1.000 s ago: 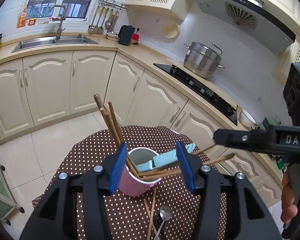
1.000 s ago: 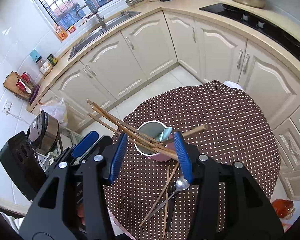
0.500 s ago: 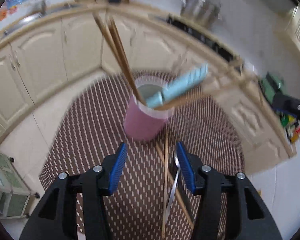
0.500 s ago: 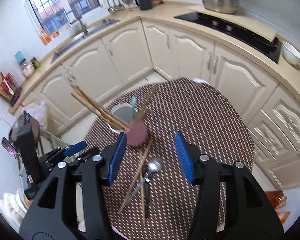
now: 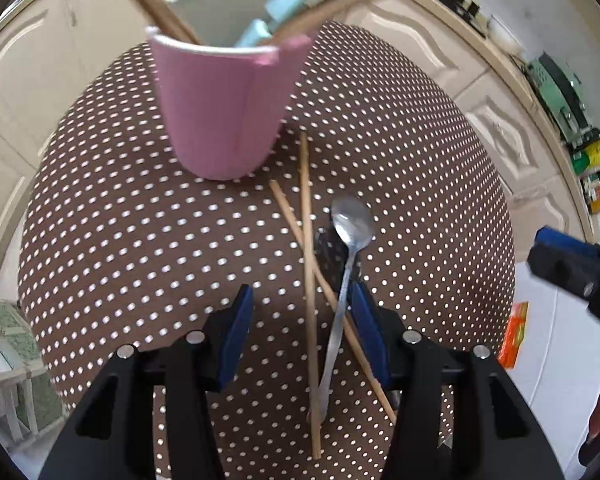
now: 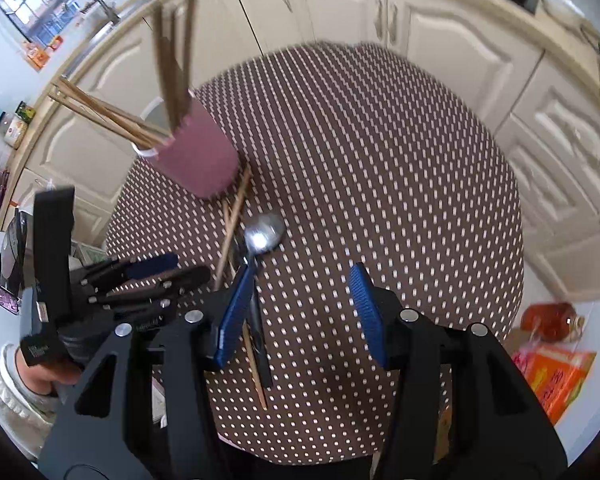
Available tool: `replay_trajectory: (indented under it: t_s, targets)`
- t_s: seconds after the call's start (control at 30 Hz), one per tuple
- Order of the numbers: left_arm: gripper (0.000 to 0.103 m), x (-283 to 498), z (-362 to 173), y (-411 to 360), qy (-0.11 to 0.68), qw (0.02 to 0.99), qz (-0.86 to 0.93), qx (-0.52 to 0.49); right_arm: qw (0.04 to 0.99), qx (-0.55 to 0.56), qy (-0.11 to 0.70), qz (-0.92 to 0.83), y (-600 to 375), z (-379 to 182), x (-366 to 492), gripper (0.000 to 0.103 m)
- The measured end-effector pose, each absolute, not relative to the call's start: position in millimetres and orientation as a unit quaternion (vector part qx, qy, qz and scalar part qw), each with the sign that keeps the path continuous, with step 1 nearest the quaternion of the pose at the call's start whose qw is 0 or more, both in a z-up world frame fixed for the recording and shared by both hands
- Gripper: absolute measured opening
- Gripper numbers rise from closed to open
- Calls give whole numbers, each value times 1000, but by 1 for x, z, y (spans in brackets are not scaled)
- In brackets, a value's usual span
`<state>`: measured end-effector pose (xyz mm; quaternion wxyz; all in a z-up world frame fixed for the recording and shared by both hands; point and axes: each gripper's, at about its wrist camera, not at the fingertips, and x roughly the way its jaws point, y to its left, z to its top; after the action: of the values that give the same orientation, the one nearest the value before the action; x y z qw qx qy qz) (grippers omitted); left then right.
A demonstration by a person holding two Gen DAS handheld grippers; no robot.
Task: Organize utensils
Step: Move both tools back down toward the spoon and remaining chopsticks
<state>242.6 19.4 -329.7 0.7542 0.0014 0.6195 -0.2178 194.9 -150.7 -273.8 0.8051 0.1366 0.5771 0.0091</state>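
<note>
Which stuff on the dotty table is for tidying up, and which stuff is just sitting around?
For tidying:
- pink cup
- metal spoon
- two loose chopsticks
- black utensil under the spoon

Just sitting around:
- orange box on the floor
- bottle beside it
- jars on the counter

pink cup (image 5: 224,108), brown white-dotted tablecloth (image 5: 140,240)

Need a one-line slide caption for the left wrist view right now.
Open left gripper above loose chopsticks and a spoon lying beside the pink cup on the dotted tablecloth.
</note>
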Motion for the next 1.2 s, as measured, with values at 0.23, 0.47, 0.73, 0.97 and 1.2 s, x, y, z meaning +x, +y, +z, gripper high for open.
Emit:
replay_trajectory:
  t_s: [0.23,0.47,0.73,0.97,1.2]
  targets:
    - [25,249,-358,9,656,726,-205,18,782,153,605,6,-155,-299,191,51]
    - [5,242,-365,37,658,726,-199,-13,758,169,630,19,-146,-325,197,51]
    - [5,208,-368,78,680,709,-178,-53,726,197,655,61,-115,-351,218,50]
    - [5,193,-370,114,685,706,-153,-94,709,205,671,76,-85,-367,237,34]
    - [7,212,-364,148,688,702,-150,-108,711,180,676,64,-65,-377,255,26]
